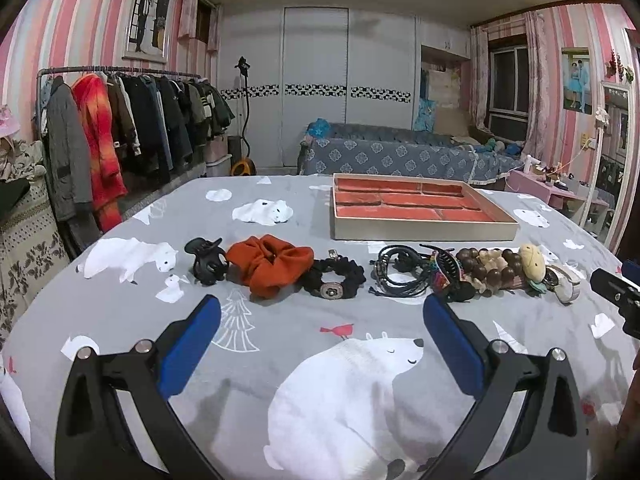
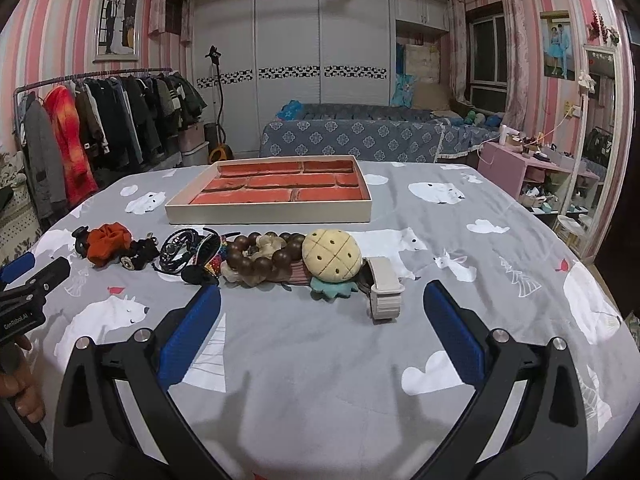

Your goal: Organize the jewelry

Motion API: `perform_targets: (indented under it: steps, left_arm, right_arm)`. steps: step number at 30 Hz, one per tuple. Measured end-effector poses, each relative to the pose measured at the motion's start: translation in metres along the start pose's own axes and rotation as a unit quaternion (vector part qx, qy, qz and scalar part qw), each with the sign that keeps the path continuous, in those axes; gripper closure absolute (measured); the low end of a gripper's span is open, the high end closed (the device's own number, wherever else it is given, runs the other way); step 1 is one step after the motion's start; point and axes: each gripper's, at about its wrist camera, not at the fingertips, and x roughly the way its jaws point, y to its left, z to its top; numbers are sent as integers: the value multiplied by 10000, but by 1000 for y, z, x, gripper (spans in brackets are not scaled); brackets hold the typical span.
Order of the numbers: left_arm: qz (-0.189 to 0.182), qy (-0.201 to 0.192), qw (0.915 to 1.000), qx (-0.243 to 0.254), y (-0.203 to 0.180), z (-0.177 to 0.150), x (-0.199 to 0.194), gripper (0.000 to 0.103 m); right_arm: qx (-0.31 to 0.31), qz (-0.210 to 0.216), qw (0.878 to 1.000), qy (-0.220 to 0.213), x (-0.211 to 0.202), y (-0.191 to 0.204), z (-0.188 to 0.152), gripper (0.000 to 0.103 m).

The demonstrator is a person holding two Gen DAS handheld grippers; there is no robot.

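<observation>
A row of accessories lies across the grey bear-print sheet: a black claw clip (image 1: 206, 261), an orange scrunchie (image 1: 270, 264), a black scrunchie (image 1: 334, 278), black cord bracelets (image 1: 398, 274), a brown bead bracelet (image 2: 262, 254), a pineapple plush (image 2: 332, 258) and a beige watch strap (image 2: 384, 288). Behind them sits a tray (image 1: 424, 231) with red-lined compartments (image 2: 280, 188). My left gripper (image 1: 322, 312) is open, just short of the scrunchies. My right gripper (image 2: 322, 300) is open, just short of the pineapple plush and strap. Neither holds anything.
The other gripper shows at each view's edge (image 1: 618, 294) (image 2: 28, 292), with a person's hand (image 2: 20, 388) on it. A clothes rack (image 1: 120, 128) stands at left, a sofa (image 1: 400, 152) behind, and a pink shelf unit (image 2: 532, 172) with a mirror at right.
</observation>
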Motion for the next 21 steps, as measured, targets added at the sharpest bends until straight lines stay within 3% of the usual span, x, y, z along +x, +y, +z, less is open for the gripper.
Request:
perform_targets:
  steps: [5, 21]
  left_arm:
    - [-69, 154, 9998, -70, 2, -2, 3, 4]
    - [-55, 72, 10000, -22, -2, -1, -4, 4]
  right_arm:
    - [78, 64, 9999, 2, -2, -2, -2, 4]
    - [75, 25, 10000, -5, -6, -5, -2, 4]
